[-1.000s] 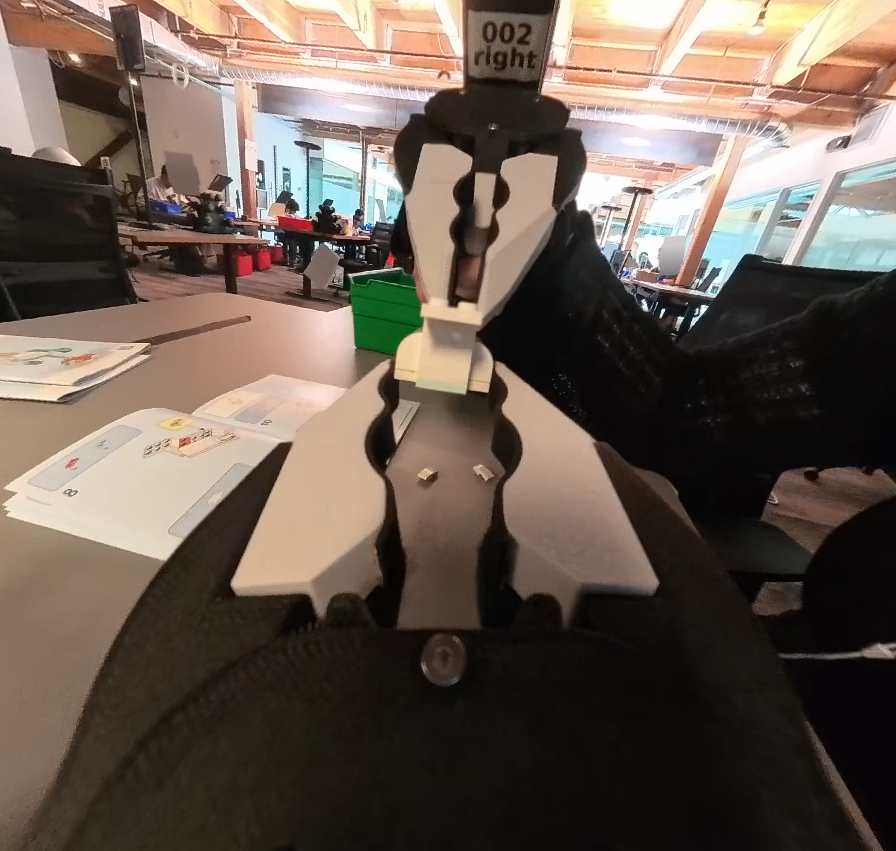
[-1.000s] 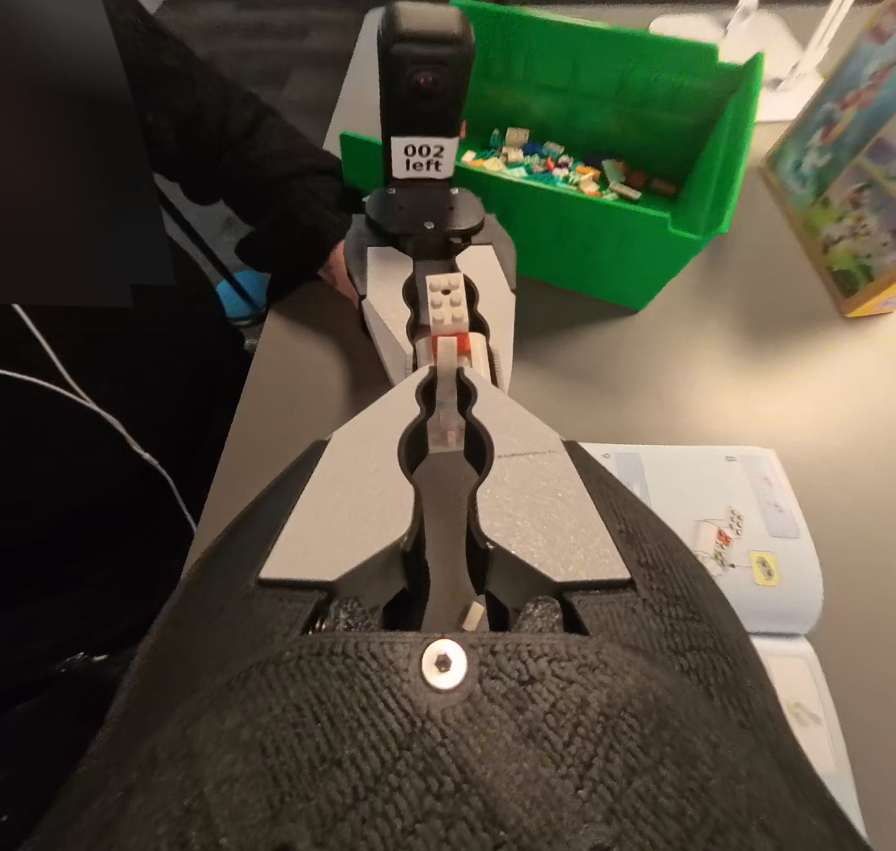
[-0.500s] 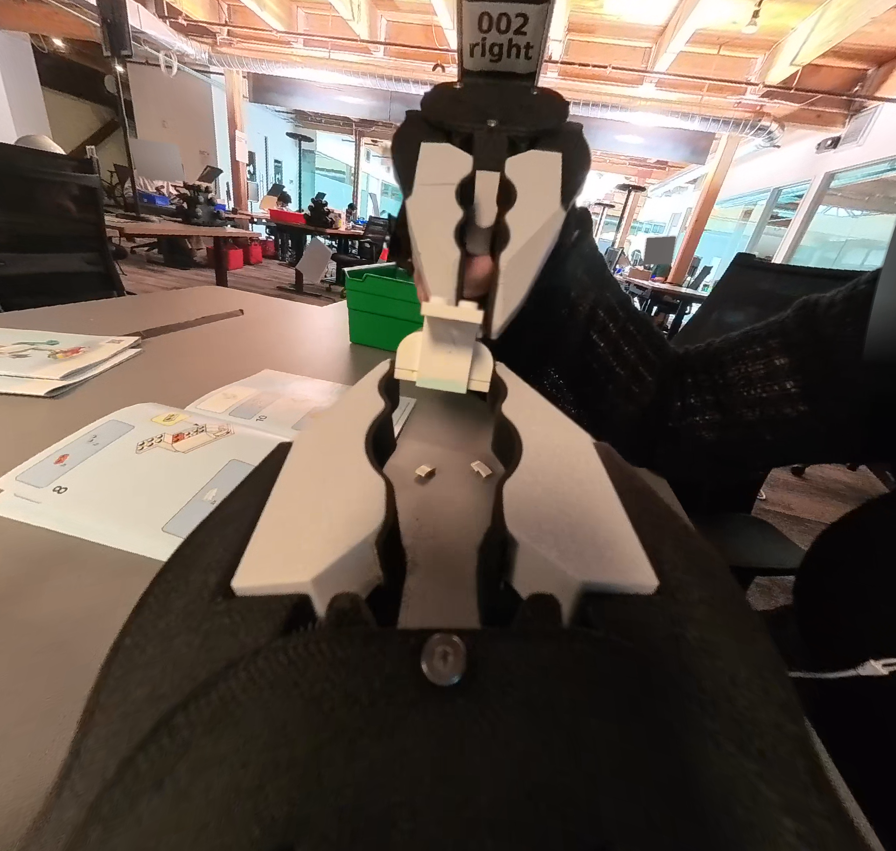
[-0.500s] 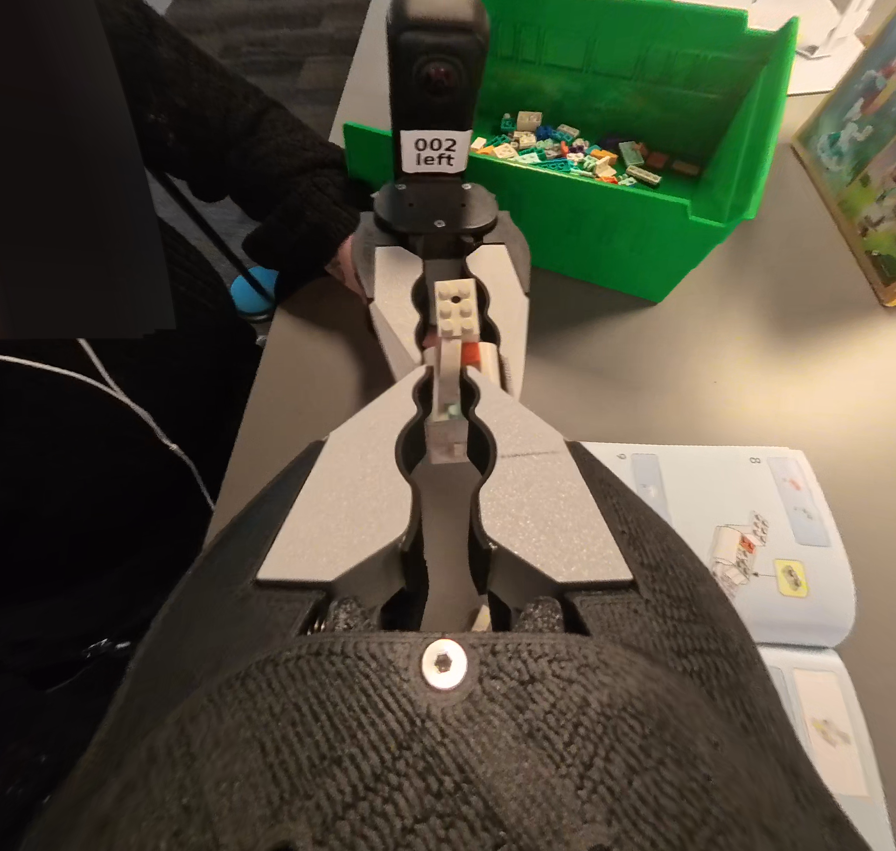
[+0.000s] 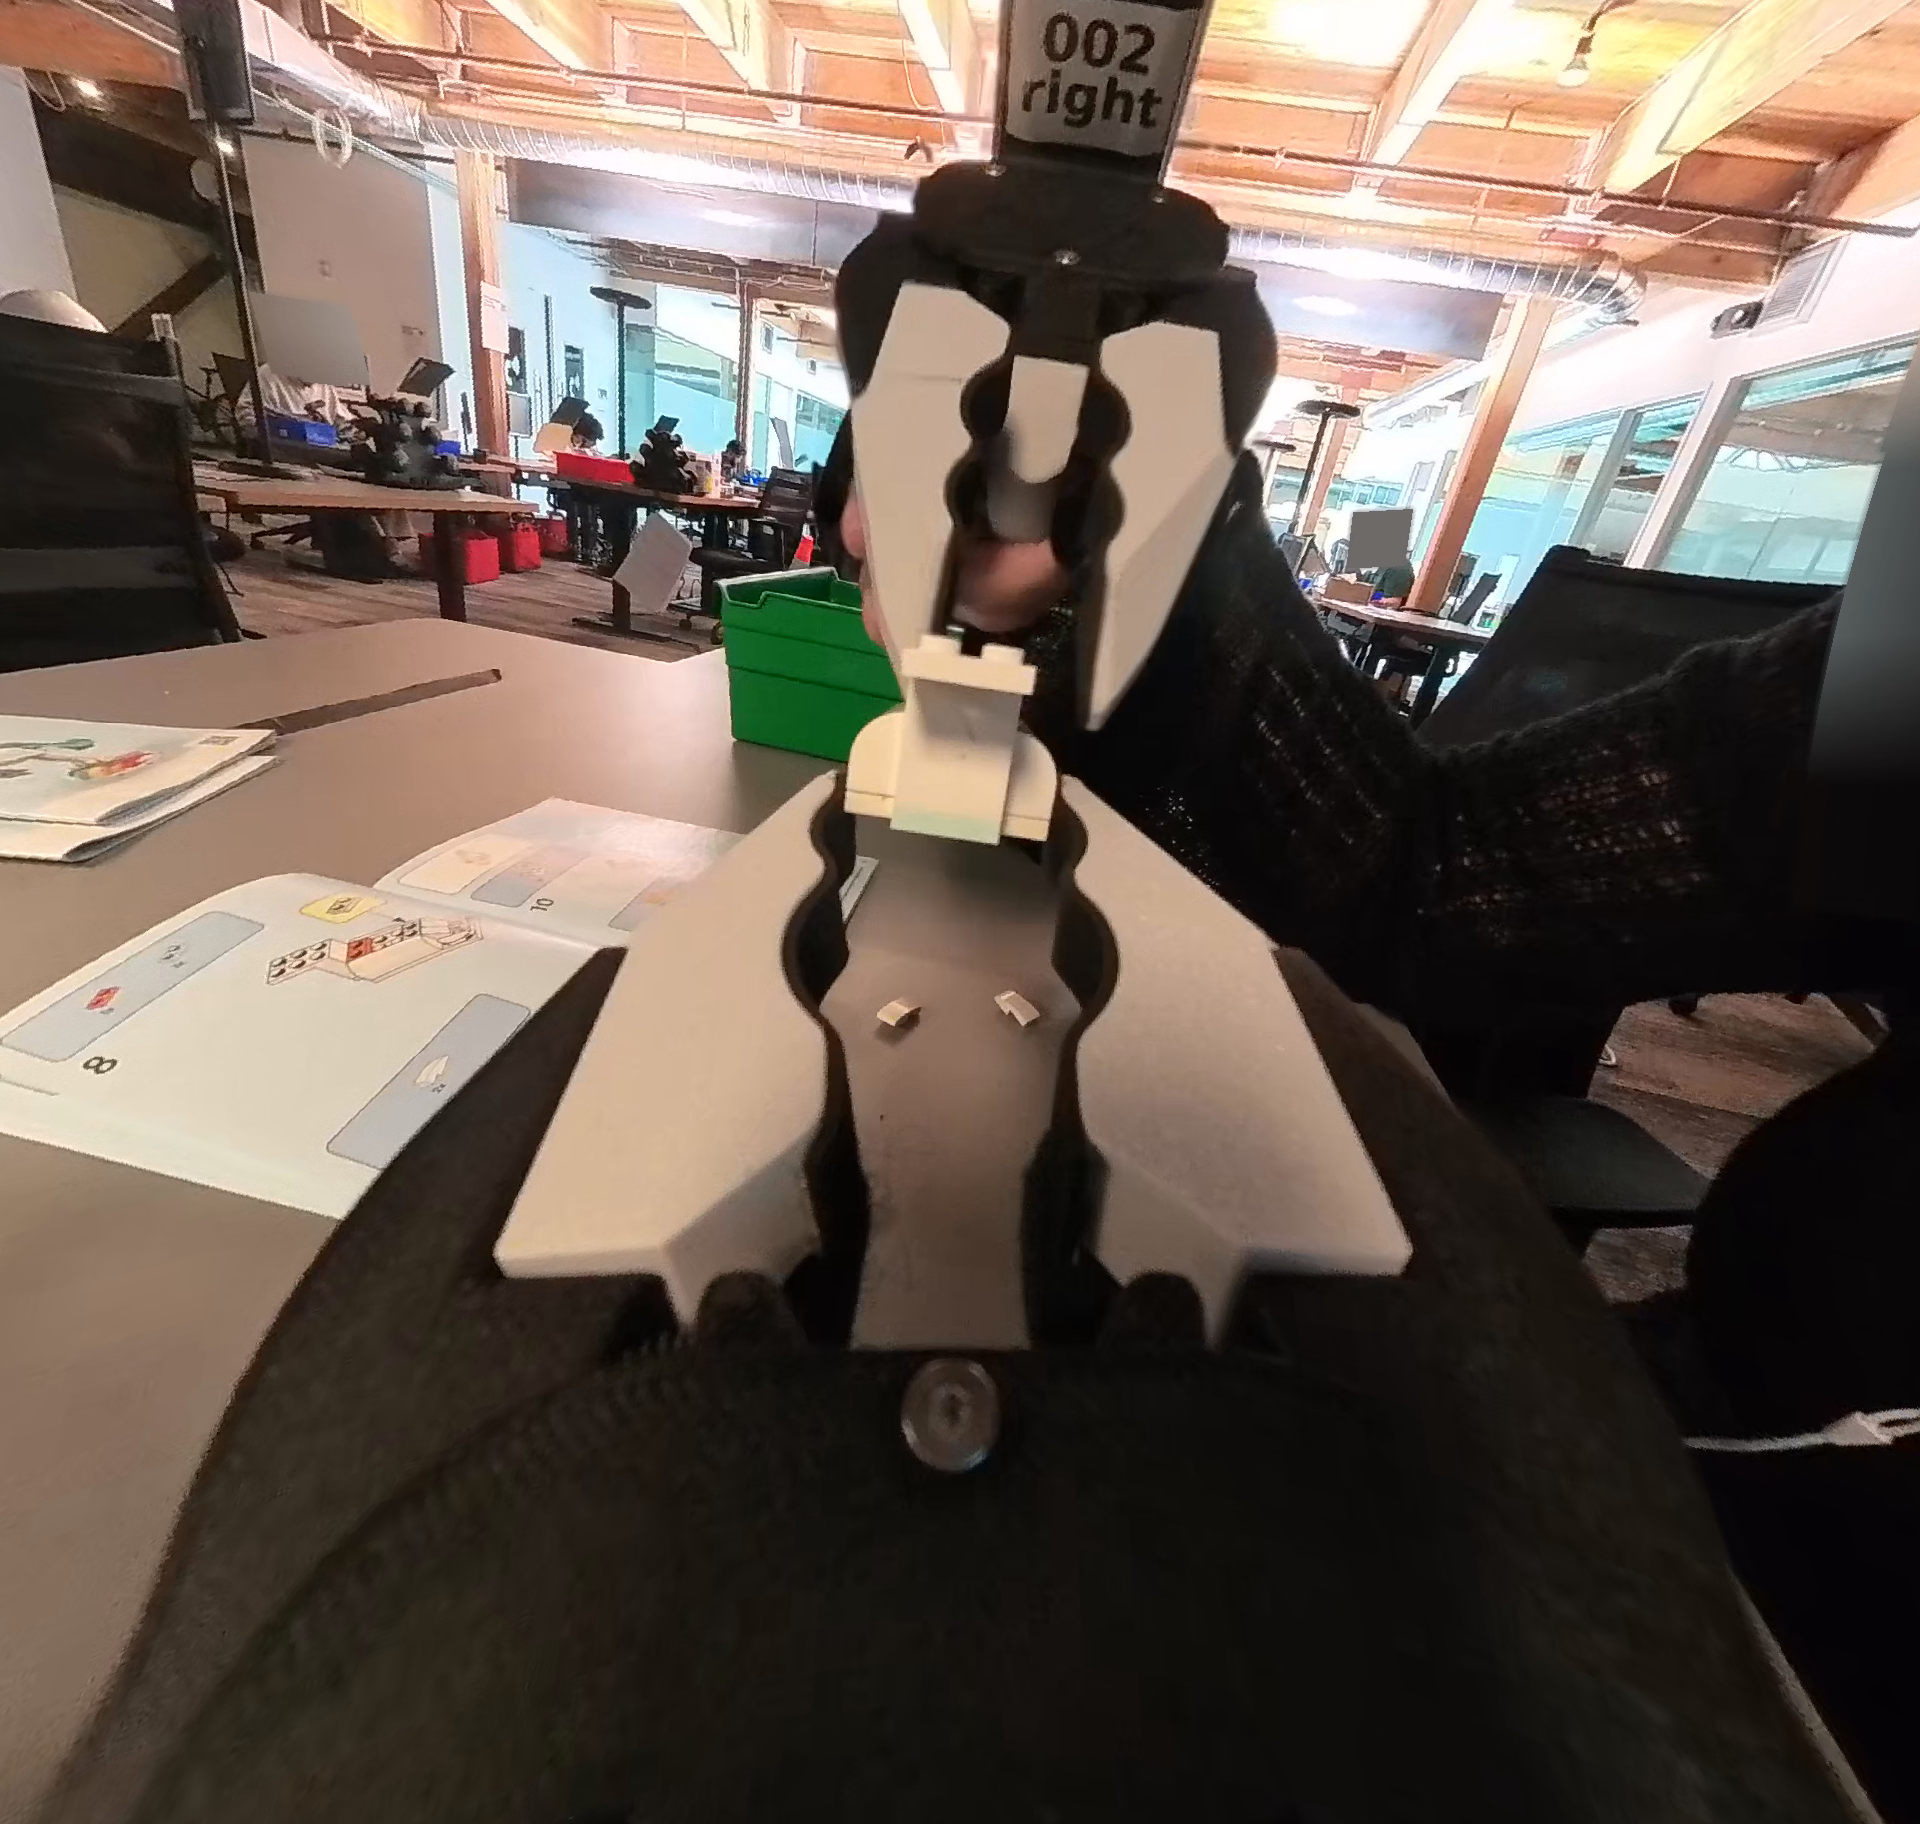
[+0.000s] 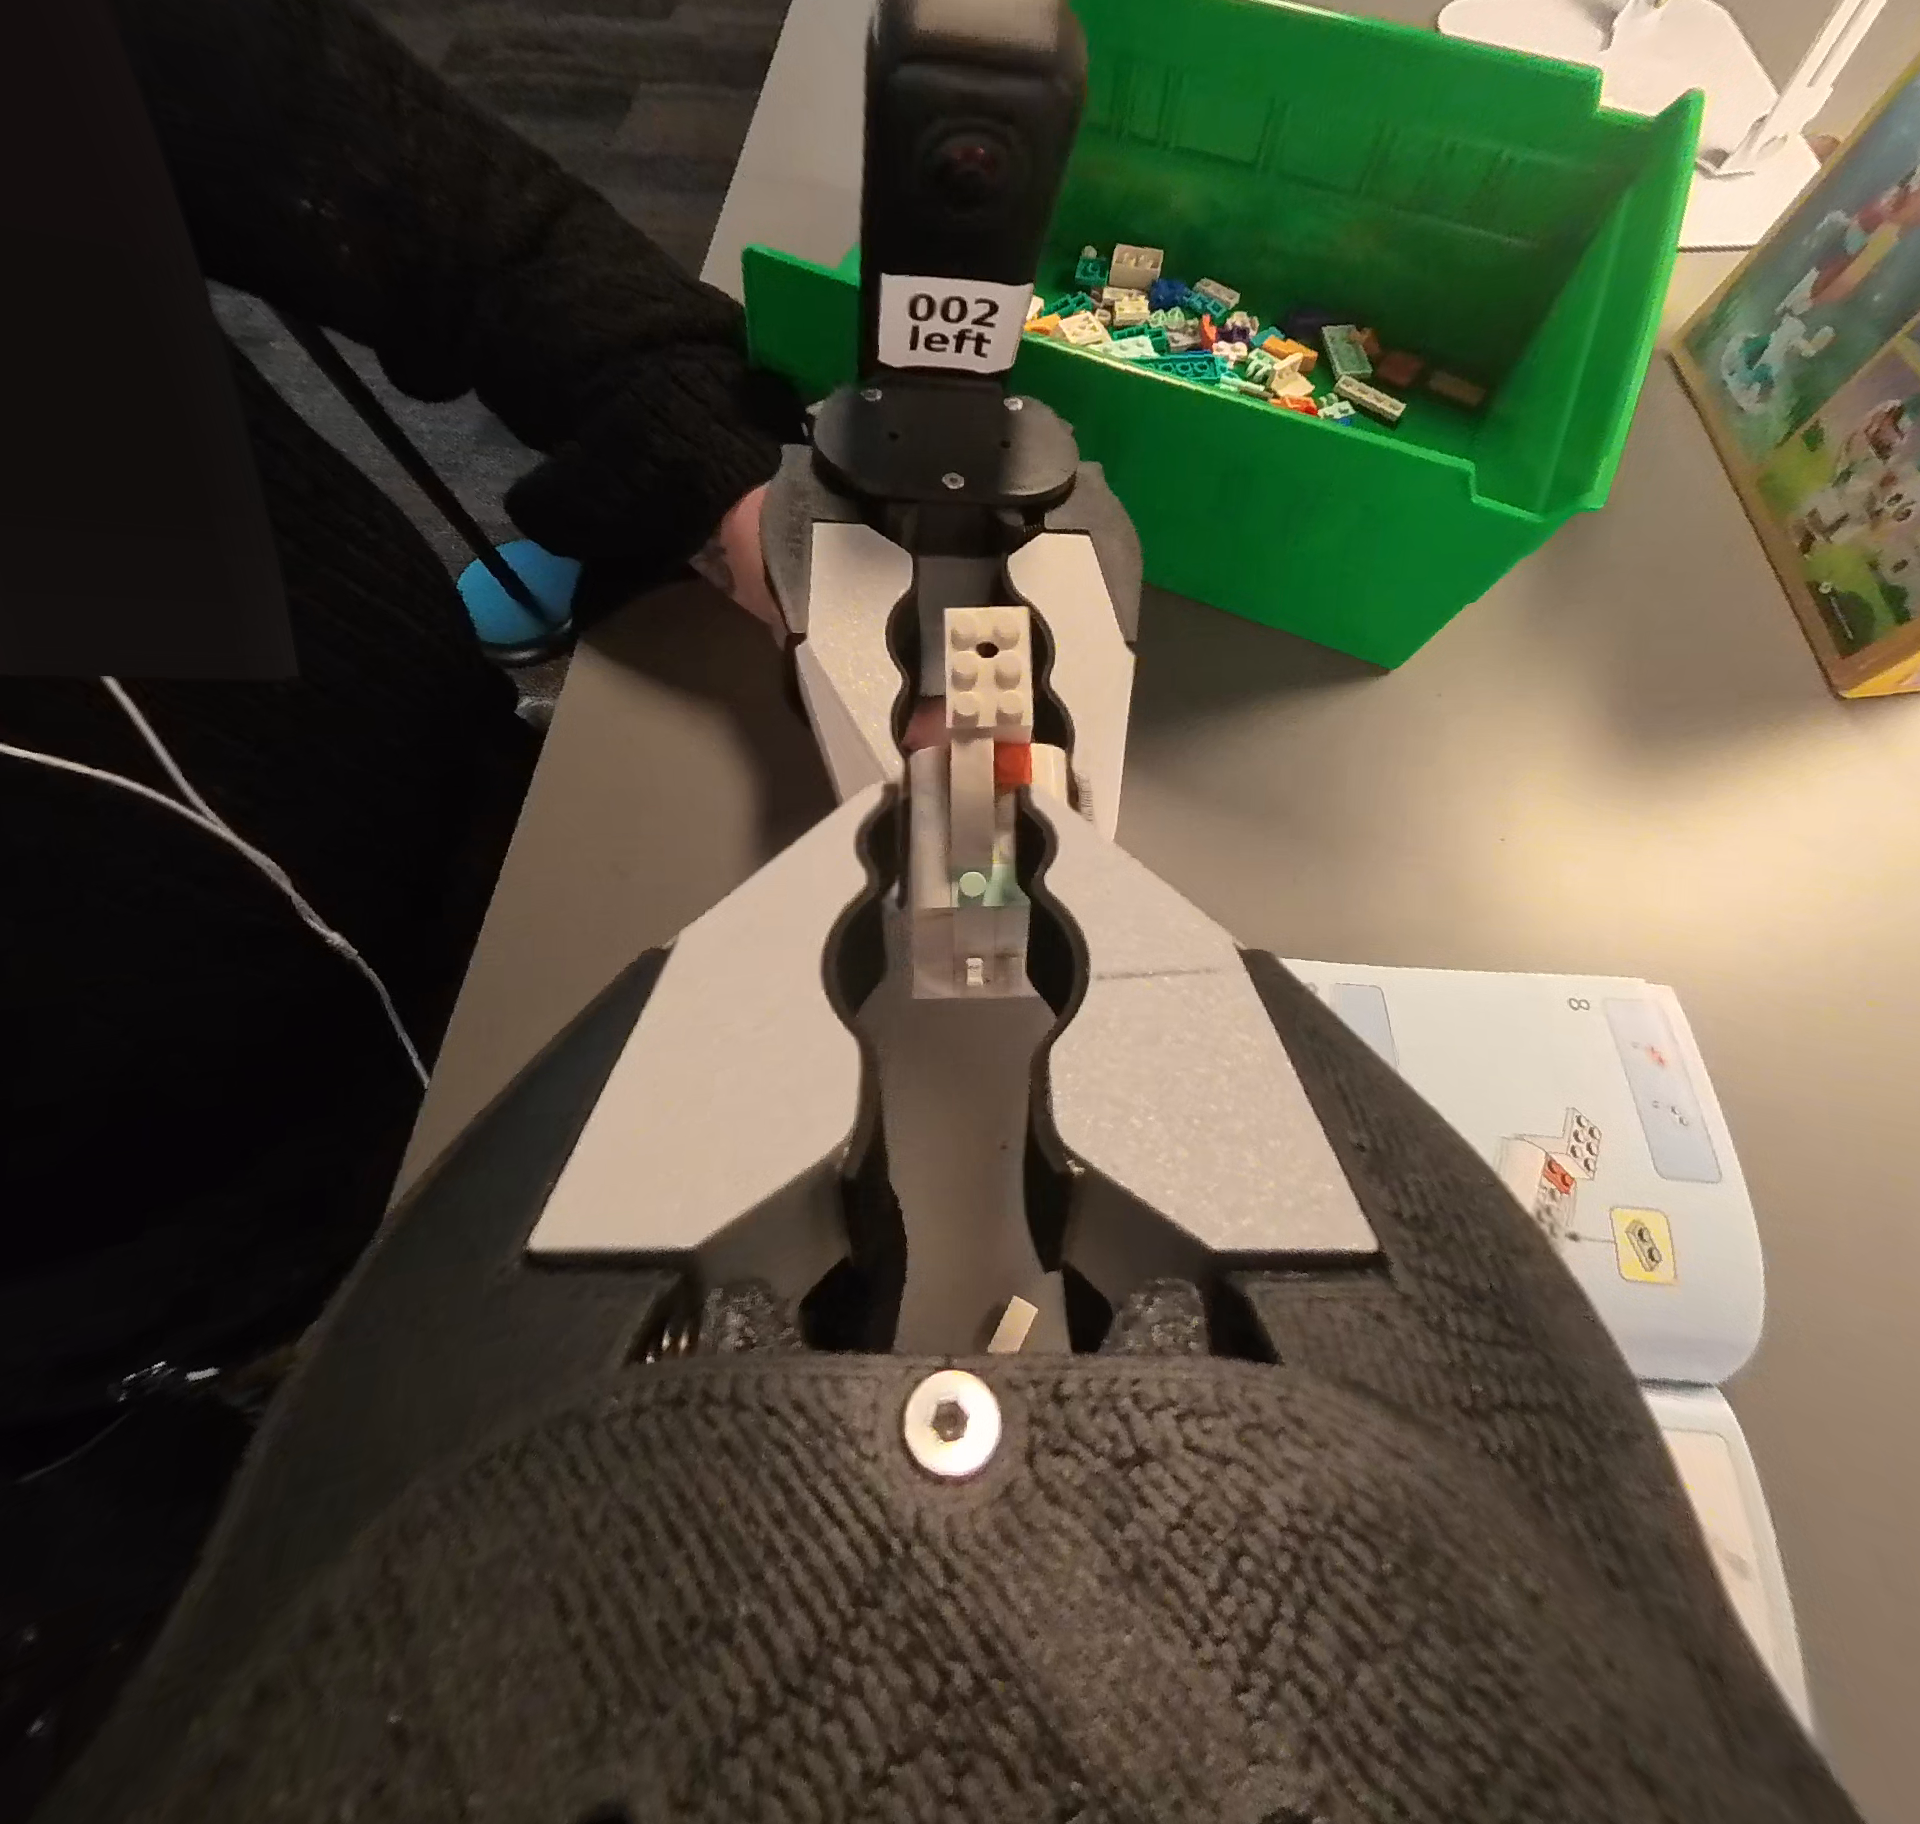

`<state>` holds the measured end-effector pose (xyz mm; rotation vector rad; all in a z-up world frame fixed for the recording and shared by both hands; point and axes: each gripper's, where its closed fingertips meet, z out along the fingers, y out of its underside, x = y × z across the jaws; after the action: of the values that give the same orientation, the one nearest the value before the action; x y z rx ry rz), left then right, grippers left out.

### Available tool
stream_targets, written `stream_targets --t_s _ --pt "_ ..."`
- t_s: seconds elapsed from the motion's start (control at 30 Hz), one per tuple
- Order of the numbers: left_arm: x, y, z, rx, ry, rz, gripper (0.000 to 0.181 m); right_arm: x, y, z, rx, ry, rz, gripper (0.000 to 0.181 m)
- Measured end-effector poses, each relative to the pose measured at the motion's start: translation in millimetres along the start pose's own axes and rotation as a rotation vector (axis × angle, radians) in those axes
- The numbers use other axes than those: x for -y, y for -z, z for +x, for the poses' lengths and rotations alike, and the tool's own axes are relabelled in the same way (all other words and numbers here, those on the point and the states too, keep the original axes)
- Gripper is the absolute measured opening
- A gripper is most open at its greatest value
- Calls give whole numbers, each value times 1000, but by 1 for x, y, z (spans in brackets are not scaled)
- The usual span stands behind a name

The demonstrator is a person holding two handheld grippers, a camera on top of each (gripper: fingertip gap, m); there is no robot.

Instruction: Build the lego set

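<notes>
— Grippers first, nearest to us: the left gripper (image 5: pixel 951 818) has its fingers pressed in on the white lego assembly (image 5: pixel 951 772), pinching its lower block at the very tips, held up above the grey table (image 5: pixel 187 1359).

— And the other one?

— The right gripper (image 6: pixel 961 901) faces it head-on and grips the same assembly from the opposite end. In the right wrist view a white piece with a pale green stud sits between its closed fingers, and beyond that a small red brick (image 6: pixel 1011 764) and a studded white plate (image 6: pixel 987 668) reach into the left gripper's fingers.

— So what step is this?

— My guess is a pressing-together step: two sub-parts being seated on each other in mid-air. Whether the studs are fully home I cannot tell; the joint is hidden by the fingers.

— What does the next move want?

— Probably a straight, steady squeeze along the shared axis, with no twist, since a skewed push could pop the small red brick off. Then one gripper would have to let go.

— Anything farther off?

— The open instruction booklet (image 6: pixel 1558 1151) lies flat just beside the hands. Past that, the green bin (image 6: pixel 1351 527) holds loose mixed bricks, and the set's box (image 6: pixel 1818 372) stands at the table's far edge.
</notes>
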<state>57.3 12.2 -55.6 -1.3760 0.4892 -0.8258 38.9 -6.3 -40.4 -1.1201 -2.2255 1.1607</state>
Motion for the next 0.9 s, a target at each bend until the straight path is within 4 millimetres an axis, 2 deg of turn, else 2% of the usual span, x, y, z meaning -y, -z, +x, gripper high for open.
stream_targets --t_s 0.1,0.17,0.27,0.33,0.43,0.5,0.7,0.9 --pt "1 0 -1 0 19 8 35 6 6 2 -52 48 14 40" --pt "2 0 -1 -5 41 13 35 13 11 1 -131 146 35 60" --pt "4 1 -1 -20 81 27 35 15 6 -1 -314 420 21 89" --pt "5 1 -1 -32 108 31 35 10 -1 4 -507 654 -22 94" --pt "4 0 -1 -37 133 35 35 2 -1 20 -860 920 -149 88" --pt "2 0 -2 -31 137 33 35 -2 -3 25 -998 1001 -214 83" --pt "0 -1 -4 -8 129 23 35 -13 -8 40 -1118 979 -377 77" --pt "-3 -3 -5 -4 143 14 35 -16 -6 47 -1197 984 -457 58"
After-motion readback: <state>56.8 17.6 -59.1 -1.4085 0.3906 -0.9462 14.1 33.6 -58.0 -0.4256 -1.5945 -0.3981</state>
